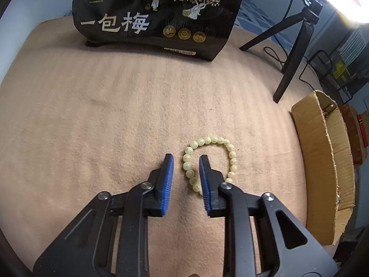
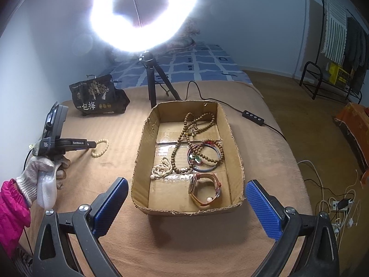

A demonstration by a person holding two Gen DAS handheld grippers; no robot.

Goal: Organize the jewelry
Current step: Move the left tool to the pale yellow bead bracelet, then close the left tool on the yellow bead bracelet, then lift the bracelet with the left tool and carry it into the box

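Observation:
A pale yellow bead bracelet (image 1: 211,159) lies flat on the tan blanket; it also shows in the right wrist view (image 2: 101,147). My left gripper (image 1: 186,159) is open, with the bracelet's left side between its fingers and the right finger inside the loop. The cardboard tray (image 2: 143,138) holds brown bead strands (image 2: 196,127), a white bead bracelet (image 2: 161,168), bangles (image 2: 203,159) and a watch (image 2: 205,189). My right gripper (image 2: 186,196) is wide open and empty, hovering in front of the tray's near end.
A black snack bag (image 1: 156,16) stands at the back of the blanket. A tripod (image 1: 293,46) with a ring light (image 2: 143,11) stands behind the tray (image 1: 322,161). A cable with a switch (image 2: 252,115) runs right of the tray.

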